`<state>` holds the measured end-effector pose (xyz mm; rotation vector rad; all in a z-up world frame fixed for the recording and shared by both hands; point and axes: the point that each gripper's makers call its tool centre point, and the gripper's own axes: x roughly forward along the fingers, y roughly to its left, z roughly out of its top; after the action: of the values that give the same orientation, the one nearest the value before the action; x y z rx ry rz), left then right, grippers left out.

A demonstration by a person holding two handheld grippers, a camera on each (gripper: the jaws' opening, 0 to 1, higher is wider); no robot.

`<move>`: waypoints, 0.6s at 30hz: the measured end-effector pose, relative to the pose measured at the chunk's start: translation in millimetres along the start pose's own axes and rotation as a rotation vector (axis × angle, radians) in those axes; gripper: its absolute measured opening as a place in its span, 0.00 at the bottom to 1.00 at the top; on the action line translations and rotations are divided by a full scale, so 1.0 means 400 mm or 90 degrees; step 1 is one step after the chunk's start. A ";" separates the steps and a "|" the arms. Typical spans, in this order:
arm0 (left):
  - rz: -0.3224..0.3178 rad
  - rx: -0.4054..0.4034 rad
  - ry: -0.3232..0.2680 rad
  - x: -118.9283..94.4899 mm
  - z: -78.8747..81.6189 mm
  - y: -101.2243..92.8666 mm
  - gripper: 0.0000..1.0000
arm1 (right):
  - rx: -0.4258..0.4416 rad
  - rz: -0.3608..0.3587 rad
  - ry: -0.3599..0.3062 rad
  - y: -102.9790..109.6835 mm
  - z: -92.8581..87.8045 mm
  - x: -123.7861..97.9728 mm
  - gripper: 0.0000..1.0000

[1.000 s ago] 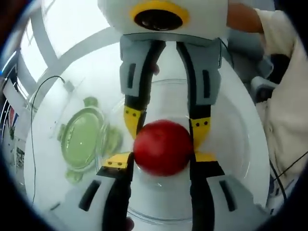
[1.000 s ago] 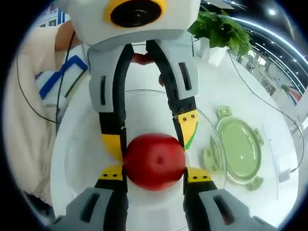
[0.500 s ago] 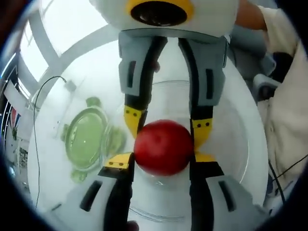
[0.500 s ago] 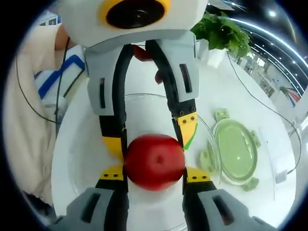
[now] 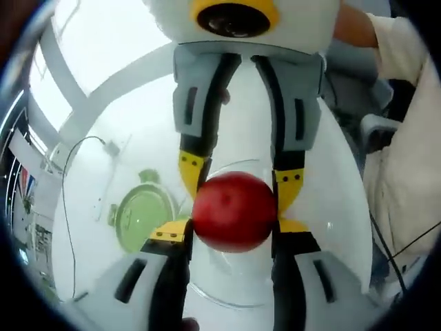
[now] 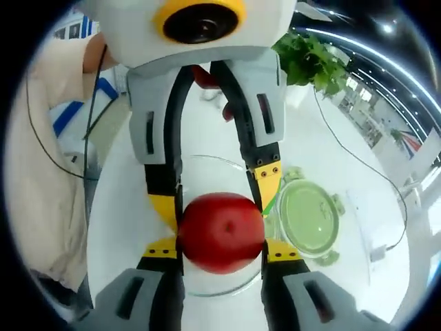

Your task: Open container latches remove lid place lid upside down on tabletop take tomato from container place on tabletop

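Two grippers meet on one red tomato (image 5: 234, 210), each clamping it from its own side. In the left gripper view, the green lid (image 5: 143, 218) lies flat on the white tabletop (image 5: 103, 117) at lower left; the left gripper (image 5: 231, 234) pinches the tomato at frame centre, above the clear container (image 5: 231, 293). In the right gripper view, the right gripper (image 6: 222, 249) squeezes the same tomato (image 6: 222, 231) centrally, with the lid (image 6: 306, 217) to its right and a potted plant (image 6: 306, 58) at upper right.
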<state>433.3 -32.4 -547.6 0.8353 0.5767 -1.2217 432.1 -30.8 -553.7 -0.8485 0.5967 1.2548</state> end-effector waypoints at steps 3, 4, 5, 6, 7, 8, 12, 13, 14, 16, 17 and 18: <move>0.001 0.015 -0.010 -0.004 0.038 0.007 0.36 | 0.001 -0.012 0.005 -0.012 -0.007 -0.032 0.39; 0.003 0.022 -0.017 -0.003 0.054 0.013 0.36 | 0.002 -0.018 0.007 -0.016 -0.012 -0.045 0.39; 0.005 0.027 -0.022 -0.002 0.069 0.014 0.36 | 0.001 -0.026 0.008 -0.021 -0.019 -0.062 0.39; 0.003 0.031 -0.026 0.000 0.082 0.013 0.36 | 0.003 -0.030 0.010 -0.025 -0.025 -0.073 0.39; -0.001 0.036 -0.030 0.003 0.097 0.009 0.36 | 0.007 -0.031 0.011 -0.027 -0.033 -0.083 0.39; -0.003 0.038 -0.031 0.006 0.106 0.007 0.36 | 0.010 -0.035 0.013 -0.026 -0.040 -0.094 0.39; -0.013 0.059 -0.039 0.025 0.158 -0.008 0.36 | 0.022 -0.048 0.020 -0.027 -0.077 -0.133 0.39; -0.016 0.064 -0.041 0.031 0.170 -0.012 0.36 | 0.026 -0.051 0.022 -0.028 -0.089 -0.143 0.39; -0.018 0.069 -0.044 0.040 0.185 -0.017 0.36 | 0.029 -0.055 0.024 -0.031 -0.100 -0.152 0.39; -0.025 0.075 -0.050 0.055 0.207 -0.025 0.36 | 0.039 -0.060 0.027 -0.030 -0.128 -0.172 0.39; -0.027 0.076 -0.051 0.062 0.216 -0.030 0.36 | 0.042 -0.061 0.028 -0.028 -0.139 -0.179 0.39; -0.030 0.079 -0.052 0.071 0.228 -0.036 0.36 | 0.046 -0.063 0.029 -0.025 -0.152 -0.186 0.39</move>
<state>422.5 -124.2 -519.8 0.8759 0.4597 -1.3395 428.3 -123.6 -527.2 -0.8386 0.6263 1.1206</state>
